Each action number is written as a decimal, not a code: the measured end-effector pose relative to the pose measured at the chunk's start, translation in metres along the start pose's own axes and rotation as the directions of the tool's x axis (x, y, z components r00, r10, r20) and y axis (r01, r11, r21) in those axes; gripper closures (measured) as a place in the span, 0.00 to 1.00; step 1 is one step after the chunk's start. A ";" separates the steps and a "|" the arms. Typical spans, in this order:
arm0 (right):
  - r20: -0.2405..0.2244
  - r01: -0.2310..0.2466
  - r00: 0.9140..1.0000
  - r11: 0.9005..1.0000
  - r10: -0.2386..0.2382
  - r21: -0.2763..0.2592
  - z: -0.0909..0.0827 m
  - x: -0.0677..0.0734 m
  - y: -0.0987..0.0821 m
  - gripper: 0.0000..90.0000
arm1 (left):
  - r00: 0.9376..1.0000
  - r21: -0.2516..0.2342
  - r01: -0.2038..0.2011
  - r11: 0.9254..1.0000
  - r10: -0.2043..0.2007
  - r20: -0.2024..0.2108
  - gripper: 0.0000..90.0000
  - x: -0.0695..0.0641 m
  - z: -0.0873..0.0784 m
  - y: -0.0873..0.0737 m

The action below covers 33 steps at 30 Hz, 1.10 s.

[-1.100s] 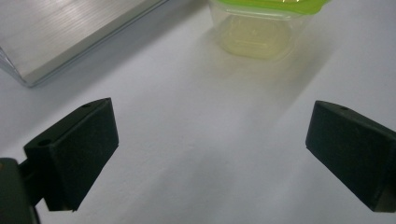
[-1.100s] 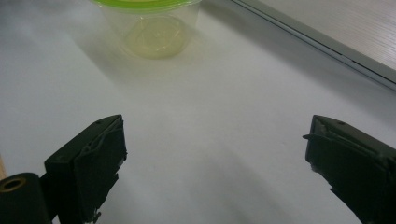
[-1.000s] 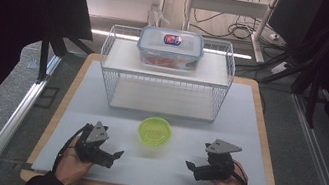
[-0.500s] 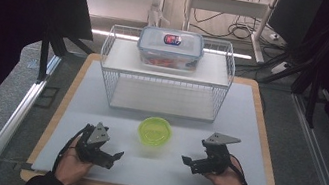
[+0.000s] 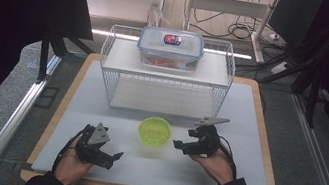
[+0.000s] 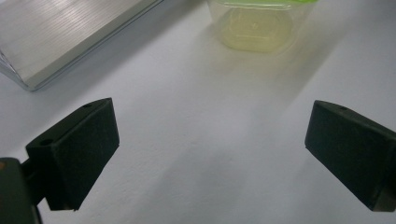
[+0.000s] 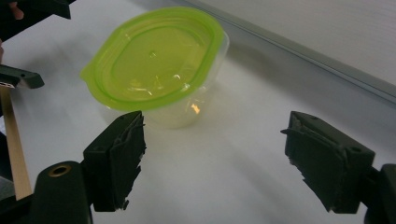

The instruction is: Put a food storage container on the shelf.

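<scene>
A white wire rack stands at the back of the surface, with a clear box on top holding something red. Nothing stands between your tools and the little tub. Your right tool is just beside the tub, spread wide but just been closing, holding nothing. Your left tool is spread wide too, empty. The tub's green lid is on.

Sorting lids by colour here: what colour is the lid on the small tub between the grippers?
Bright lime green lid, see-through; clearest in the right gripper view.
</scene>
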State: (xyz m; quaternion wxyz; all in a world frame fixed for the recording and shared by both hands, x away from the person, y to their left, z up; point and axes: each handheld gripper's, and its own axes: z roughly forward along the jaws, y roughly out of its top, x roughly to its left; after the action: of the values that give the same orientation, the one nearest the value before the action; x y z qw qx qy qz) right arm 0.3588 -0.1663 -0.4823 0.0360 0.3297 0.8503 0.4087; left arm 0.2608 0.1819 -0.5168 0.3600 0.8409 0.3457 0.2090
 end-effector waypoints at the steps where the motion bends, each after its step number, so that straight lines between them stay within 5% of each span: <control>1: -0.003 -0.004 1.000 1.000 0.004 0.001 0.004 -0.001 0.003 0.25 | 1.000 0.000 -0.002 1.000 0.002 -0.001 0.03 0.000 0.000 0.000; 8: -0.071 -0.069 0.995 0.998 0.068 -0.008 0.021 -0.008 0.025 0.43 | 1.000 0.007 -0.015 1.000 0.015 -0.005 0.04 -0.002 0.001 0.000; 17: -0.099 -0.062 0.993 0.998 0.065 0.031 0.048 -0.013 0.041 0.62 | 1.000 0.013 -0.030 0.999 0.030 -0.009 0.05 -0.003 0.002 0.000; 24: -0.174 -0.135 0.975 0.990 0.138 0.032 0.052 -0.024 0.040 0.70 | 0.999 0.021 -0.039 0.999 0.040 -0.007 0.05 -0.004 0.003 0.000; 28: -0.162 -0.142 0.976 0.989 0.148 0.047 0.051 -0.027 0.038 0.75 | 0.999 0.022 -0.043 0.999 0.043 -0.008 0.06 -0.005 0.003 0.000; 33: -0.192 -0.168 0.966 0.984 0.175 0.054 0.052 -0.030 0.038 0.78 | 0.998 0.033 -0.055 0.998 0.055 -0.009 0.06 -0.005 0.004 0.000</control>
State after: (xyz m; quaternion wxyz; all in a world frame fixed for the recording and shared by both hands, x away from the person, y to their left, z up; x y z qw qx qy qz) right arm 0.4190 -0.1324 -0.4957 -0.0896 0.3608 0.8254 0.4248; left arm 0.2597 0.1765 -0.5194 0.3387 0.8549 0.3276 0.2170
